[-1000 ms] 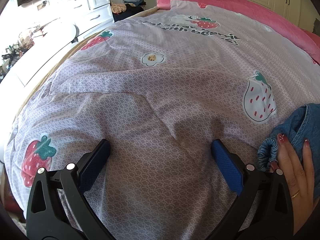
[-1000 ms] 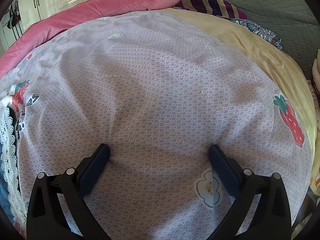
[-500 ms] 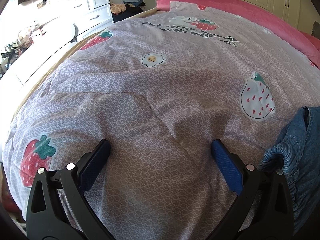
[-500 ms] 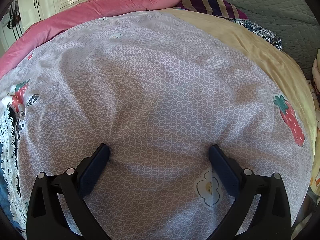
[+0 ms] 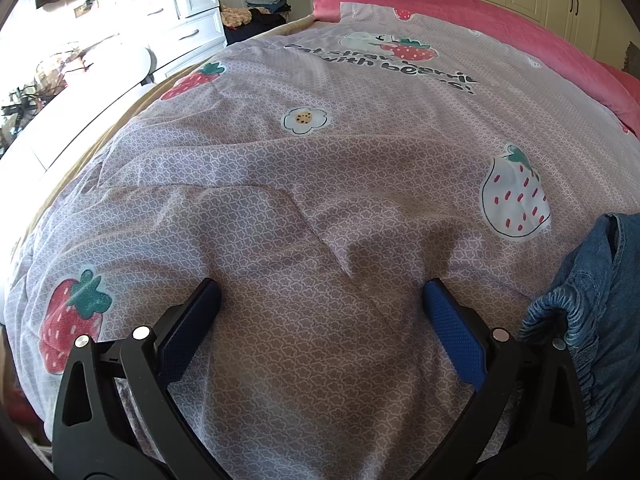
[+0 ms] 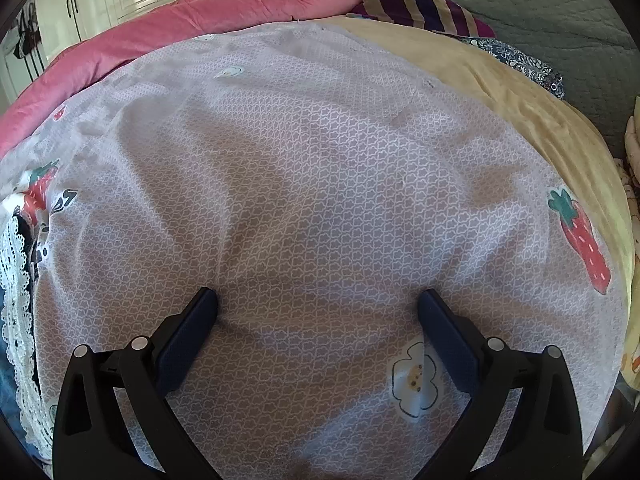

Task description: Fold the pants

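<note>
1. The left gripper [image 5: 320, 300] holds its two blue-padded fingers [image 5: 452, 332] spread wide with nothing between them, low over the lilac strawberry-print quilt [image 5: 320, 160].
2. The right gripper [image 6: 318, 308] is likewise wide apart and empty, its dark pads [image 6: 444, 332] over bare quilt beside a printed white flower [image 6: 414, 380].
3. The task's thing, a pair of blue denim pants with a gathered elastic waistband [image 5: 592, 300], lies bunched at the right edge of the left wrist view, just beside the left gripper's right finger and apart from both pairs of fingers.
4. In the right wrist view, a white lace-edged cloth [image 6: 16, 320] with a sliver of blue beneath shows at the far left edge; I cannot tell whether that blue is the pants.
5. Handling, as a judgement: the denim looks soft but fairly weighty, limp rather than stiff, and not slippery or fragile. The ruched waistband gives a thick, grippy edge, so taking it at its two ends should let the legs hang straight.
6. Farther out lie a pink padded blanket [image 5: 480, 12] and white drawers [image 5: 192, 12].
</note>
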